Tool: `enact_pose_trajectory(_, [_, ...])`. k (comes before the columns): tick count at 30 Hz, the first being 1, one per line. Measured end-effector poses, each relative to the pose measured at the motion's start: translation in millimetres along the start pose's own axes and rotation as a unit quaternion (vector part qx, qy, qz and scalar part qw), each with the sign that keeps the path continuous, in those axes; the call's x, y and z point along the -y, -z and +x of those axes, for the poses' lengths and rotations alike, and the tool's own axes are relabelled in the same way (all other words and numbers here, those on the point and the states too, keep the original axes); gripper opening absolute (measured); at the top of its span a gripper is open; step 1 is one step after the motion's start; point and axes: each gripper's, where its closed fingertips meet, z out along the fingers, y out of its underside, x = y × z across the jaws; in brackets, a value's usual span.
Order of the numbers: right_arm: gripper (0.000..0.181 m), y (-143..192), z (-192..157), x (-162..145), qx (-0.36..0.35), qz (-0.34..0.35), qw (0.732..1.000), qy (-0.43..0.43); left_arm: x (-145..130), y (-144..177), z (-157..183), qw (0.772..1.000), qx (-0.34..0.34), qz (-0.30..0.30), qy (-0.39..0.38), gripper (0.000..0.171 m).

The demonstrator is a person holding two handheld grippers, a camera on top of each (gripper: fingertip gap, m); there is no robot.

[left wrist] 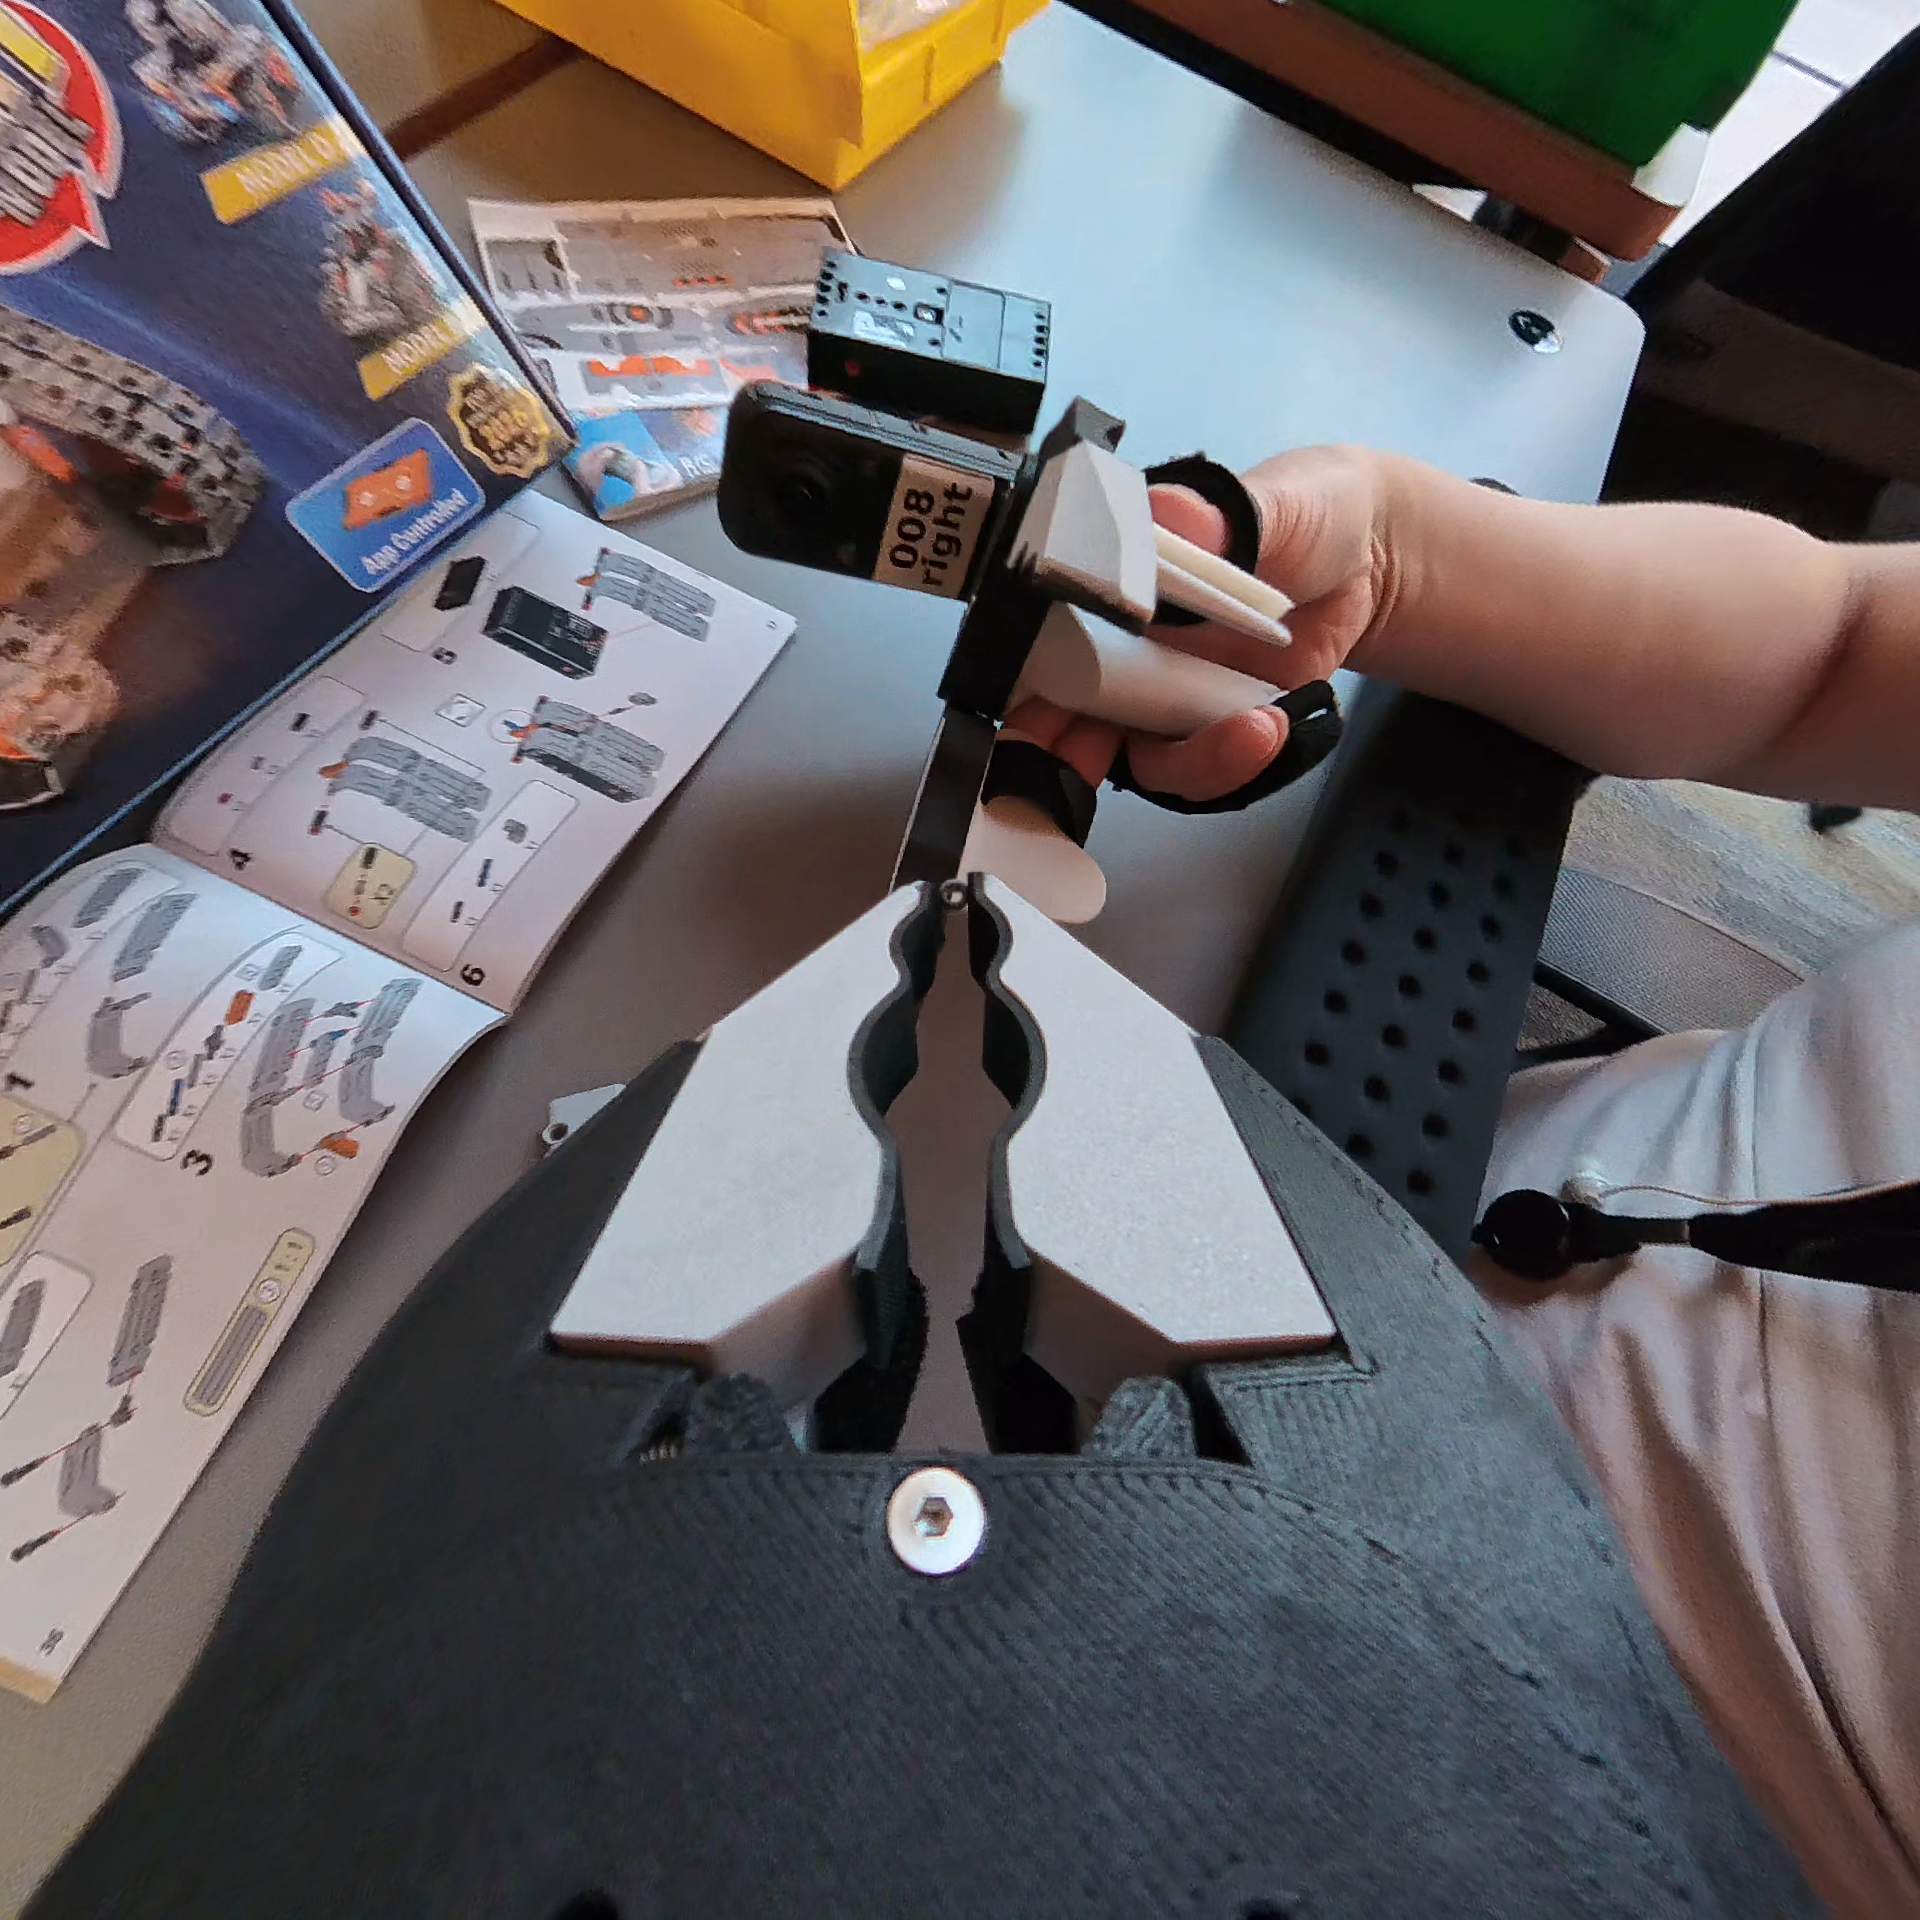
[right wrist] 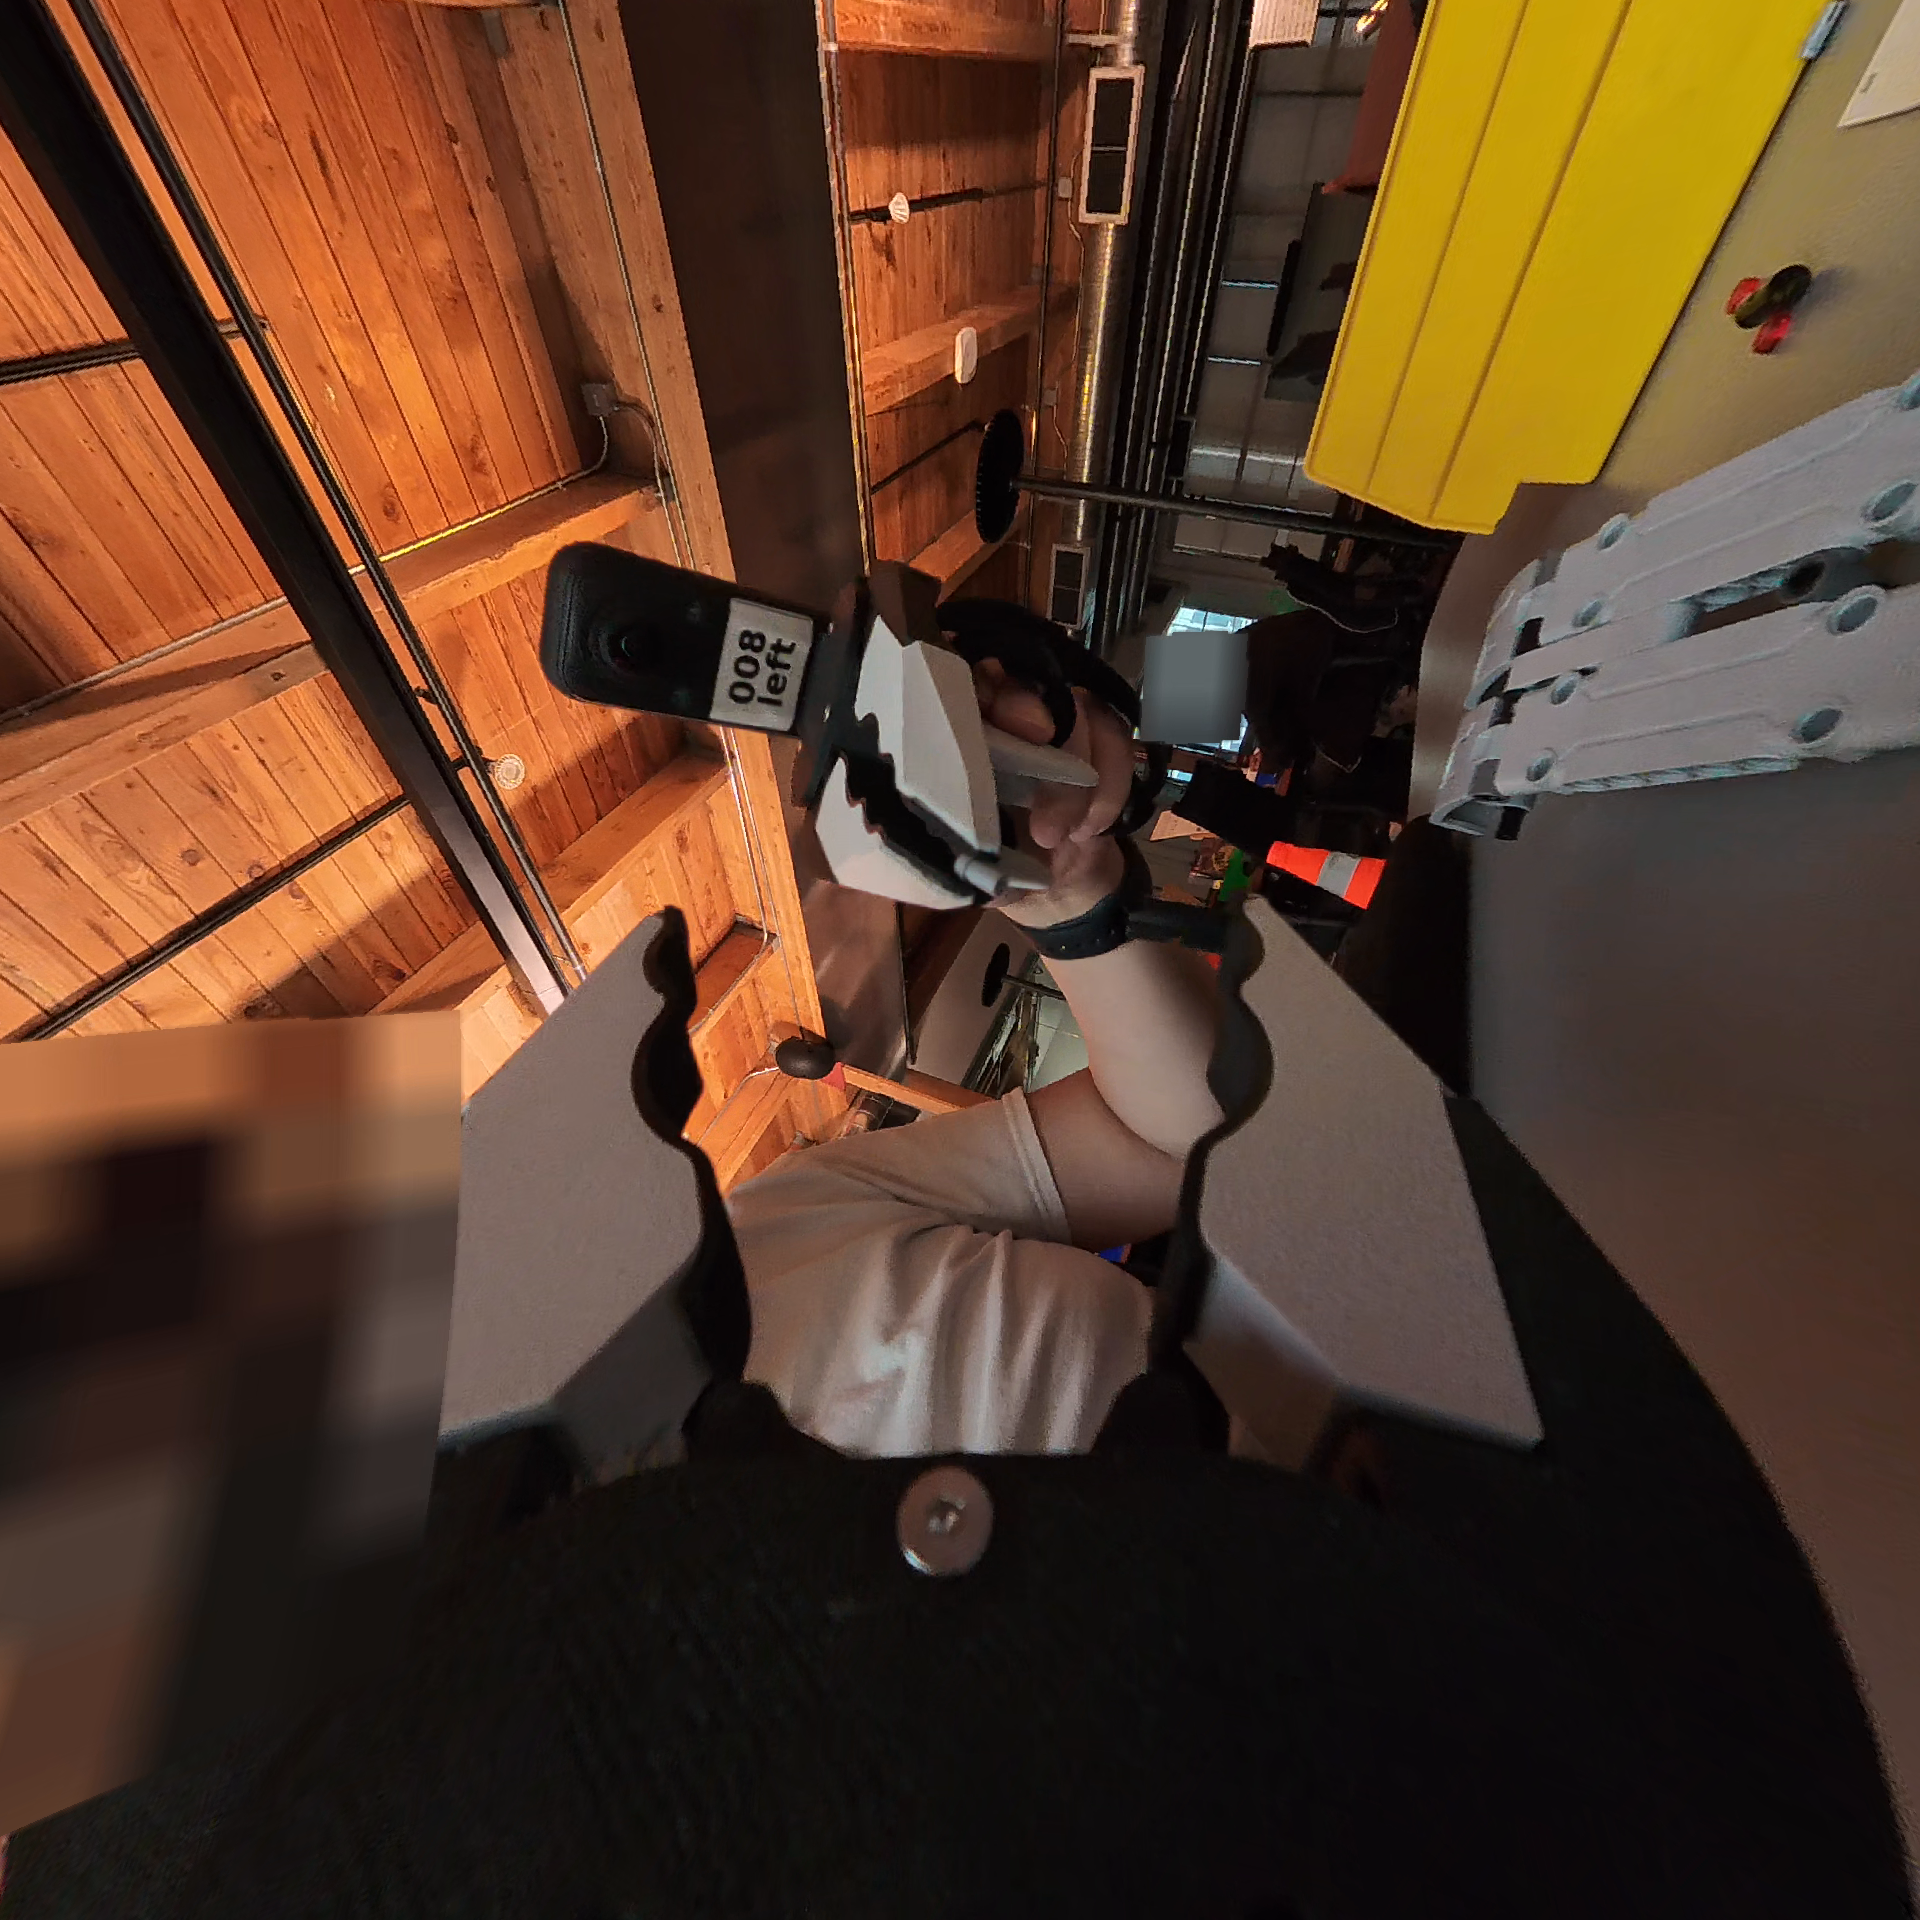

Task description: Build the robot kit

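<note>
left gripper (left wrist: 953,902) has its two fingers pressed together on a tiny black pin (left wrist: 952,896), held up above the table (left wrist: 1195,260). right gripper (right wrist: 940,956) is spread wide, empty, just beyond the pin, tips facing.

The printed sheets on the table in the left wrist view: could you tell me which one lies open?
The instruction booklet nearest the left claw lies open, showing numbered steps. The leaflet by the yellow bin is folded.

A workshop-like loft: timber plank ceiling (right wrist: 364,416) (bare ducts (right wrist: 1101,343) too), yellow bin (right wrist: 1507,260) on grey table (left wrist: 1195,260).
</note>
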Motion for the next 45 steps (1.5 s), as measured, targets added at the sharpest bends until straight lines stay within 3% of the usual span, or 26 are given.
enact_pose_trajectory(24, [0.1,1,0,0,-0.004,0.003,1.0,-0.007,-18,-16,-5,0.995,0.002,-0.092,-0.037,0.003])
enact_pose_trajectory(45, [0.1,0,2,-1,-0.006,0.001,1.0,-0.009,-21,-18,-5,0.991,0.009,-0.112,-0.07,0.003])
